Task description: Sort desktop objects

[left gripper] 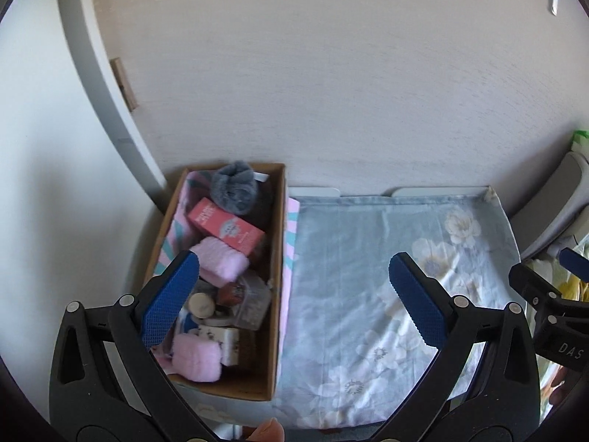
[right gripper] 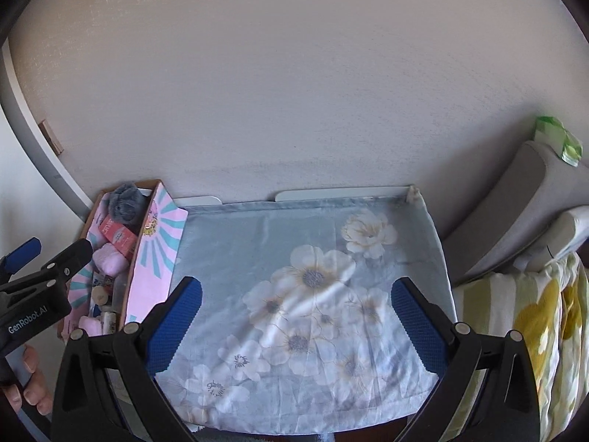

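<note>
Since the floral cloth [right gripper: 309,294] covering the desk carries nothing at all, the sorting looks finished or very nearly so, as far as both views reach. Everything small enough to sort sits in the cardboard box [left gripper: 278,258], which stands against the wall just left of the cloth. At the box's far end lies a grey fluffy item [left gripper: 232,187]; nearer than that a red carton [left gripper: 228,229] lies slantwise, then a pink fuzzy roll [left gripper: 221,259]. Below these are a clear plastic container [left gripper: 254,302] and several smaller pieces too jumbled to name, with a second pink fuzzy piece [left gripper: 197,357] at the near end. The left gripper [left gripper: 291,298] hangs over the box's right wall, jaws spread wide and empty. The right gripper [right gripper: 294,328] hovers over the cloth, likewise wide apart and holding nothing
</note>
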`<state>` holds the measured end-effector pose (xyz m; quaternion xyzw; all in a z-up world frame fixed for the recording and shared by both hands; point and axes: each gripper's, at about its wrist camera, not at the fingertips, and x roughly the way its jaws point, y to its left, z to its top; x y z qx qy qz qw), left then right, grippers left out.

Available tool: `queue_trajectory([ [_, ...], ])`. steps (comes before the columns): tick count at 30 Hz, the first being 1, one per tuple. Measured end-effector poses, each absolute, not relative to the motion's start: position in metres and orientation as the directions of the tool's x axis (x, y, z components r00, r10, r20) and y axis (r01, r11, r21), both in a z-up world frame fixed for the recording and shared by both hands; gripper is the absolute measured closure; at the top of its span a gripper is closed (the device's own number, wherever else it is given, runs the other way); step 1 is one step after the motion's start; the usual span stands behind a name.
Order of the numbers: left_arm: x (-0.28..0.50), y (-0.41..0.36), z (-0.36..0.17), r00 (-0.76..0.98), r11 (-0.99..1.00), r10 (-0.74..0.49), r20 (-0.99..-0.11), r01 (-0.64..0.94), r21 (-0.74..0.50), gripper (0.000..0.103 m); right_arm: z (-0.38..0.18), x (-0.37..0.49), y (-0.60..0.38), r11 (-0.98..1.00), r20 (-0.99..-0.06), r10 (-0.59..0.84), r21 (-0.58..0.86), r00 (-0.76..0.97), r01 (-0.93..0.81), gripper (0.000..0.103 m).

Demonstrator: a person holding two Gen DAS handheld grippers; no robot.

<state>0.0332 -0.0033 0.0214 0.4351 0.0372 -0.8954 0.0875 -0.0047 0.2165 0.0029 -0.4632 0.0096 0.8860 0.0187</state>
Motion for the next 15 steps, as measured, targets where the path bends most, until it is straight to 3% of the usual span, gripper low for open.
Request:
queue_trajectory([
  [15, 0.0277, -0.0001, 0.0226, -0.611, -0.983, -0.130, -0.781, 0.184, 0.019, 0.000, 0.0004, -0.0030, 0.2168, -0.999, -0.824, 0.017, 0.006, -0.566, -0.038, 0.000],
])
